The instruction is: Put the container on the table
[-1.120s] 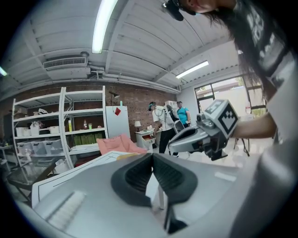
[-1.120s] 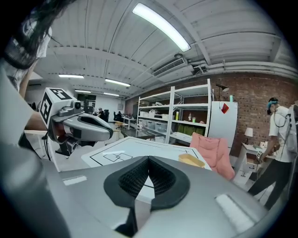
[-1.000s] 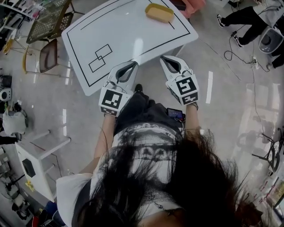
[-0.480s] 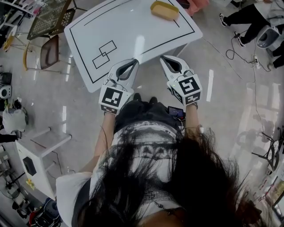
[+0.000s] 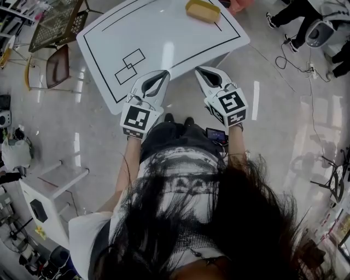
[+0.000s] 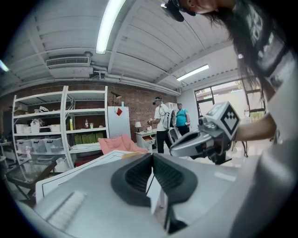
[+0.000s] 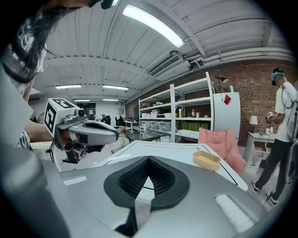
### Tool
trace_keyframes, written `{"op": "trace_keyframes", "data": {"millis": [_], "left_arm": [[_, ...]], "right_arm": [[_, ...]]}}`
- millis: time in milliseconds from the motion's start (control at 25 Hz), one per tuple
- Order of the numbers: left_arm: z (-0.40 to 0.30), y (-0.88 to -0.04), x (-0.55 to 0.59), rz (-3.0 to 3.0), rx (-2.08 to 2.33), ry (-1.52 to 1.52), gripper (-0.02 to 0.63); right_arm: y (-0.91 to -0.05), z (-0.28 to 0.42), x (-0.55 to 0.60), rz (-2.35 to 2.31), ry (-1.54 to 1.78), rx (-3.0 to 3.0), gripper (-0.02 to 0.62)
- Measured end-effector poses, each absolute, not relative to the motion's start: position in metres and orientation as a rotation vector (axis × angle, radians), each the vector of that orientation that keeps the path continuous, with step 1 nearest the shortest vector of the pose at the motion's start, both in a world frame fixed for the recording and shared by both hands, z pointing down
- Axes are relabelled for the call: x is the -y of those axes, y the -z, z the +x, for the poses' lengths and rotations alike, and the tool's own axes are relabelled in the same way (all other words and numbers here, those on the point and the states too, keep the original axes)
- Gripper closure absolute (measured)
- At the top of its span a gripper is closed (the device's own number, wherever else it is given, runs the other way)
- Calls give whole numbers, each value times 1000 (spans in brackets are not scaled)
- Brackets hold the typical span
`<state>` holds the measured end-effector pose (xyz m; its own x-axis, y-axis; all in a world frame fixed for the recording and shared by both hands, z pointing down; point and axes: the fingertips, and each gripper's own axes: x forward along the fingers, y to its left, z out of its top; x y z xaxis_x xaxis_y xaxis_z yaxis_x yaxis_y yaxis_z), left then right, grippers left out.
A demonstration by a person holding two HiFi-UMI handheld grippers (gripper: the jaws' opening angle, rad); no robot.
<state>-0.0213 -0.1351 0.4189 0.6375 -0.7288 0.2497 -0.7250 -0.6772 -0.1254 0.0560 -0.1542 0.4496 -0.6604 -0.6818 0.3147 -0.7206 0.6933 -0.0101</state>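
Observation:
The tan container (image 5: 203, 11) lies at the far right end of the white table (image 5: 164, 33), apart from both grippers. It also shows in the right gripper view as a shallow tan tub (image 7: 206, 159) on the tabletop (image 7: 163, 149). My left gripper (image 5: 161, 75) and right gripper (image 5: 201, 70) are side by side over the table's near edge. Both are shut with nothing held. In their own views, the left gripper's (image 6: 151, 155) and the right gripper's (image 7: 149, 159) dark pads meet at the tip.
Black lines and two overlapping rectangles (image 5: 130, 66) mark the table. A pink chair (image 7: 219, 139) stands behind the container. A chair (image 5: 54, 65) and wire rack stand at the left, a white stand (image 5: 49, 188) beside me. A person (image 5: 290, 16) and floor cables (image 5: 295, 54) are at the right.
Both grippers have edged a little forward, toward the table's near edge. Both stay shut, and the container has not moved.

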Motion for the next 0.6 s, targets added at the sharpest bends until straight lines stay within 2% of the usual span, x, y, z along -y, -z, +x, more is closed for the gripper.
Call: {"op": "trace_keyframes", "data": {"millis": [600], "left_arm": [[-53, -420, 142, -2875, -1223, 421, 606]], "right_arm": [[-449, 25, 168, 1097, -199, 2603, 592]]}}
